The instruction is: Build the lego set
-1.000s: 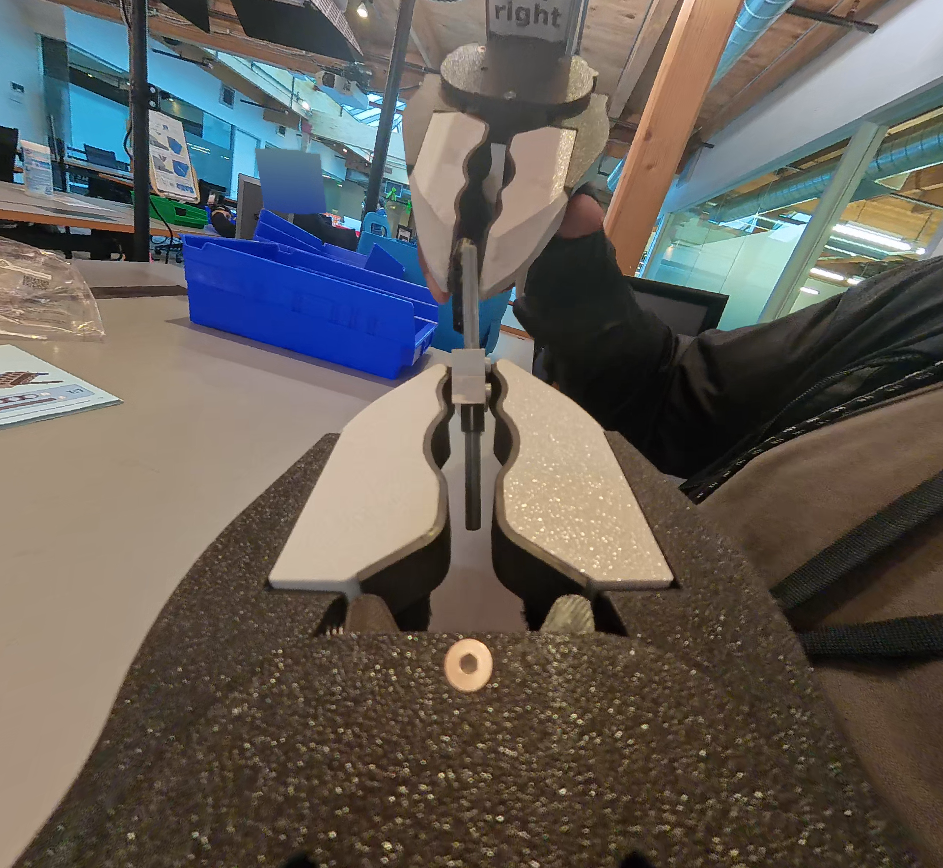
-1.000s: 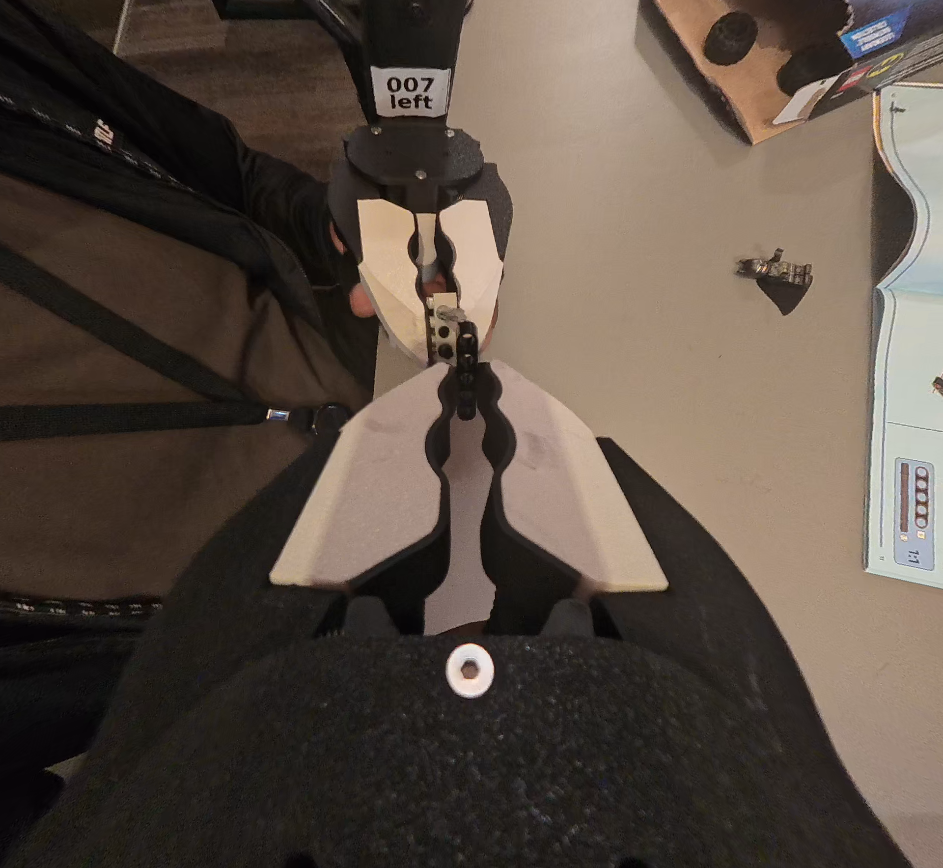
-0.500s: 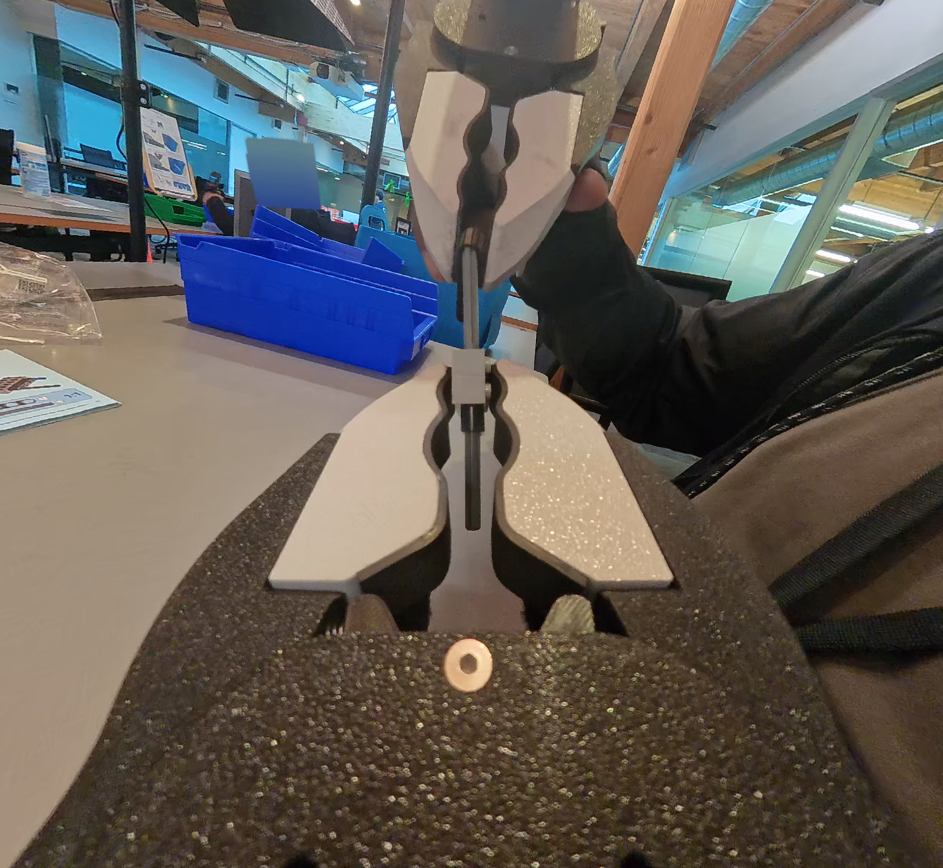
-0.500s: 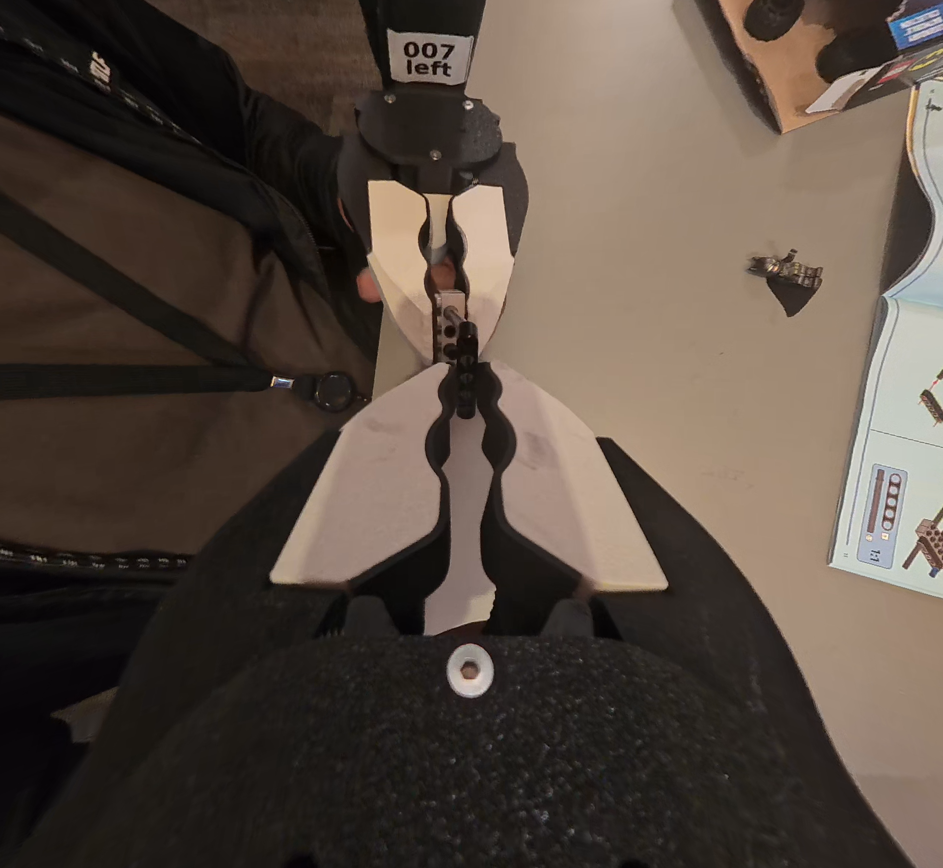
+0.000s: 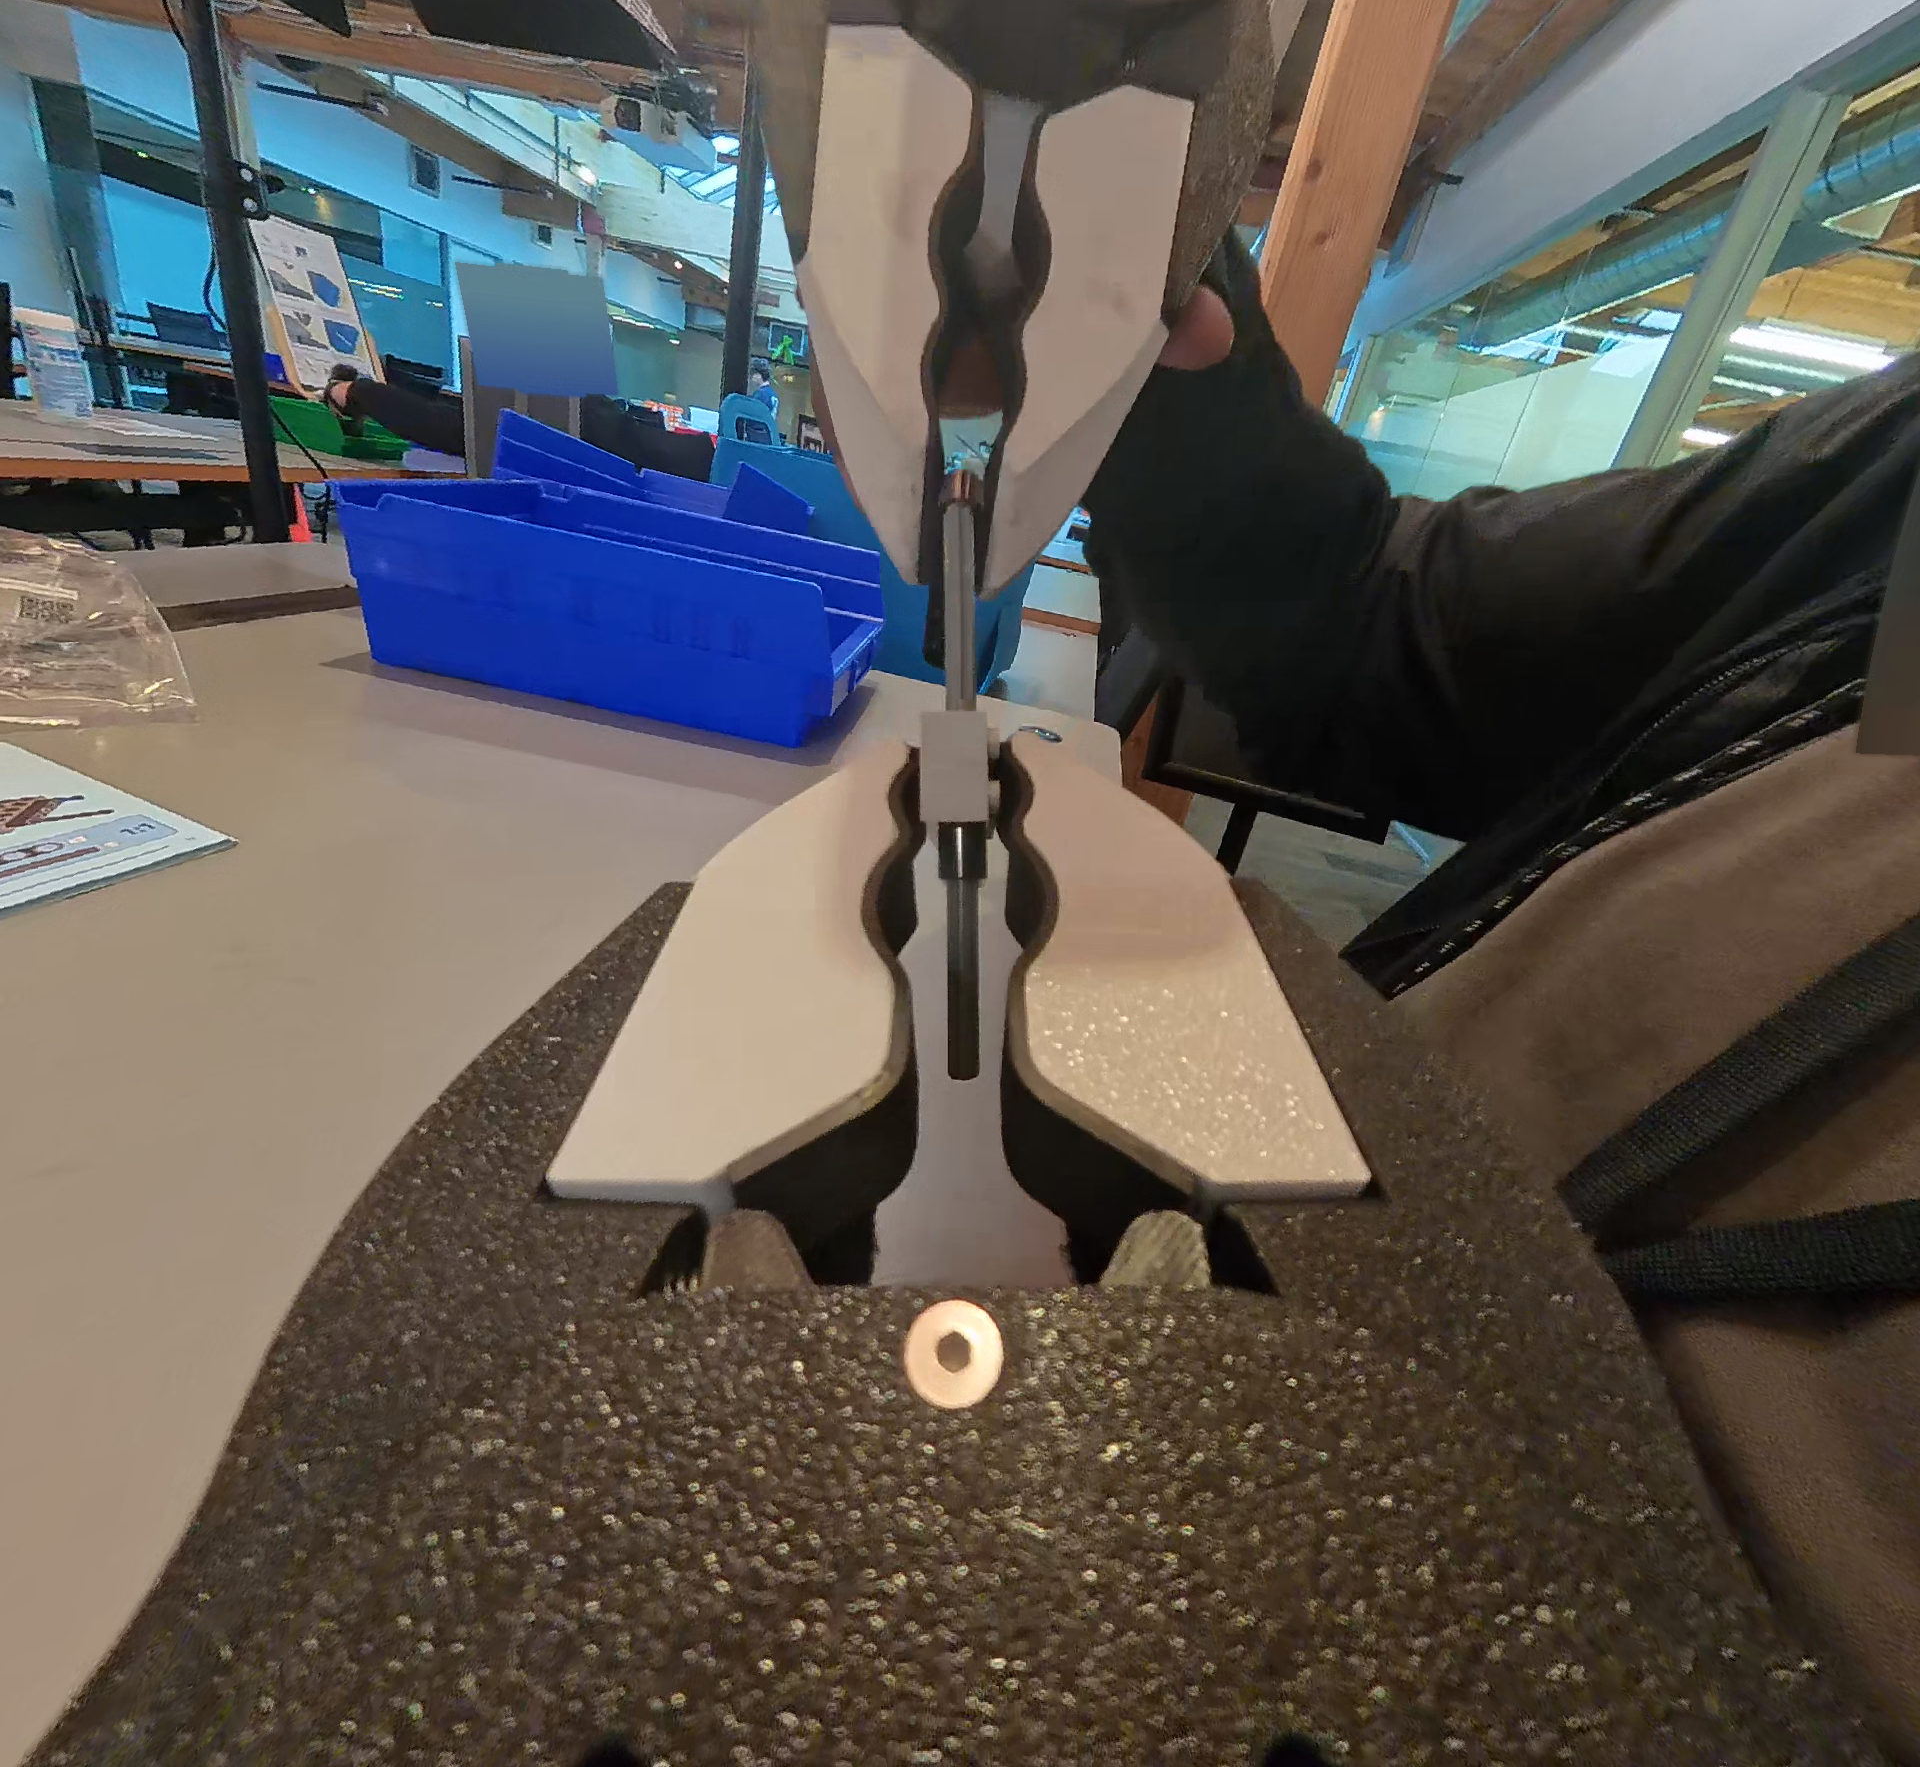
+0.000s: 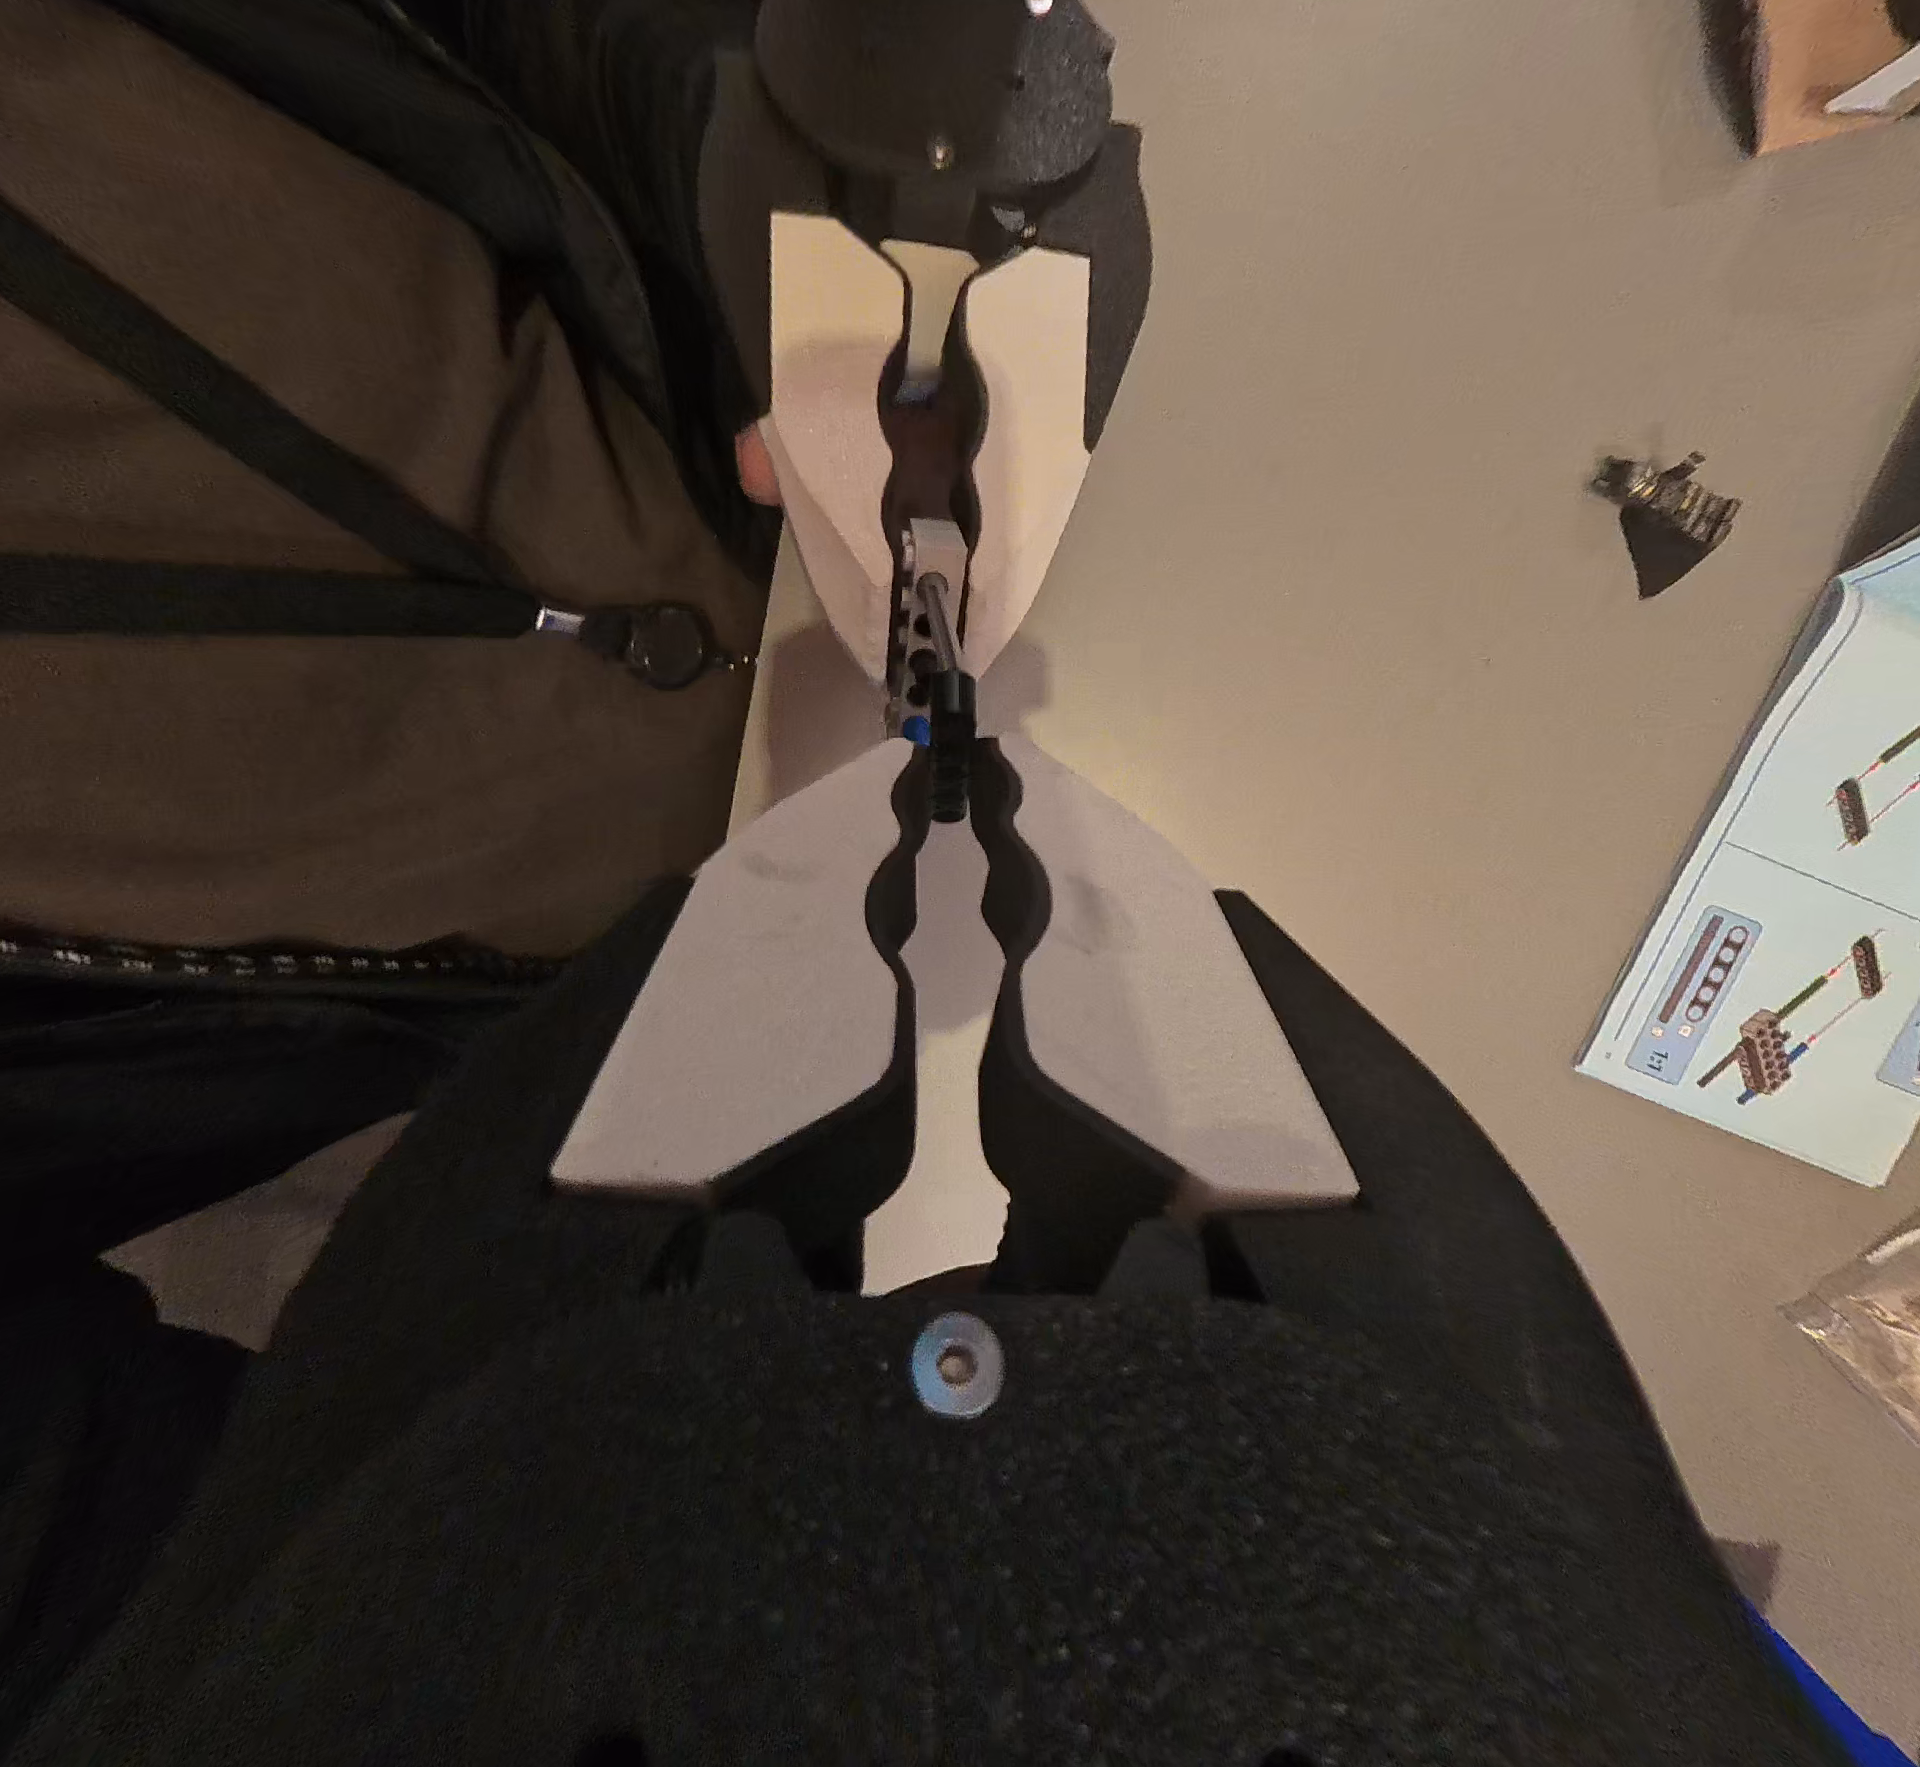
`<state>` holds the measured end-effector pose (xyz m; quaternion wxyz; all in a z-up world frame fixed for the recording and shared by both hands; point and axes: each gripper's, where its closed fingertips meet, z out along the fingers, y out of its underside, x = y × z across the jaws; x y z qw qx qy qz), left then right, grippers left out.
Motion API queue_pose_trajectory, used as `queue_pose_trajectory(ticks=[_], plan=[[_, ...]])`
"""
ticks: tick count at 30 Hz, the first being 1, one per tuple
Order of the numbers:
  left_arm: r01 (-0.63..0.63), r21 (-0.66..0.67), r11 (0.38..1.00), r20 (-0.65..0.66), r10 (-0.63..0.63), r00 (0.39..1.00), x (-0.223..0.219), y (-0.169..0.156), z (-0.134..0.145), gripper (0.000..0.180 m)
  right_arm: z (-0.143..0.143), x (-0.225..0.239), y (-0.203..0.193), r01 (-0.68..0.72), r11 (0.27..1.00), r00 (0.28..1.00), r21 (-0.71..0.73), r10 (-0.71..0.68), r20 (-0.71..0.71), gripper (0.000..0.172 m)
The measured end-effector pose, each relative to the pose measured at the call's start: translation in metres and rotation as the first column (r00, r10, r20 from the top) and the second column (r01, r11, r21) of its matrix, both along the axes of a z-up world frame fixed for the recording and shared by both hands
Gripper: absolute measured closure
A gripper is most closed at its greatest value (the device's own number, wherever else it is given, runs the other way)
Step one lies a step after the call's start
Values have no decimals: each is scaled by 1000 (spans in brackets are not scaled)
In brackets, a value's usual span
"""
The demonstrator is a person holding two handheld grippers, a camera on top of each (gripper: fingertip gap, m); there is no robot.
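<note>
My left gripper (image 5: 956, 767) is shut on a light grey holed brick beam (image 5: 954, 772), held above the table's near edge. A thin grey rod (image 5: 961, 616) passes through the beam, and its dark end (image 5: 963, 969) lies between my left fingers. My right gripper (image 6: 951, 756) is shut on the rod's black ribbed end piece (image 6: 948, 777). In the right wrist view the left gripper (image 6: 935, 668) faces mine, with the beam (image 6: 914, 637) and rod (image 6: 940, 611) between its fingers. In the left wrist view the right gripper (image 5: 961, 564) comes down from above onto the rod.
Blue bins (image 5: 623, 595) stand at the back of the grey table (image 5: 312, 938). A clear plastic bag (image 5: 73, 626) and an instruction booklet (image 5: 83, 834) lie at the left. A small dark piece (image 6: 1662, 512), the booklet (image 6: 1787, 886) and a cardboard box (image 6: 1849, 3) lie right. A person's jacket (image 6: 312, 367) is close. The grippers are tip to tip, or close to it.
Each gripper now looms larger and closer in the other's view. Both grasps have stayed shut on the beam and the rod.
</note>
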<state>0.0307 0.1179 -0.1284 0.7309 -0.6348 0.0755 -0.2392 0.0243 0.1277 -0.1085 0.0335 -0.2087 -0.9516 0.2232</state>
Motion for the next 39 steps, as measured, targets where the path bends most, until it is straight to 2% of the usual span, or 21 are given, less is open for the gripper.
queue_pose_trajectory(ticks=[7,12,22,30,39], plan=[[-71,-34,997,-122,67,990,1,4,-6,168,-1,4,4,-65,981,996,183,53,68,164],[-94,-53,994,-163,84,983,0,4,-10,168,-7,6,6,-101,952,990,287,69,120,164],[-129,-108,986,-241,100,965,-1,3,-18,168,-13,6,6,-145,917,983,372,92,157,164],[-160,-145,976,-307,109,945,-3,4,-26,168,-22,7,7,-154,909,981,387,95,169,164],[-112,-92,989,-164,96,982,-11,-2,-14,168,-13,-3,-3,-60,967,998,246,57,23,164]])
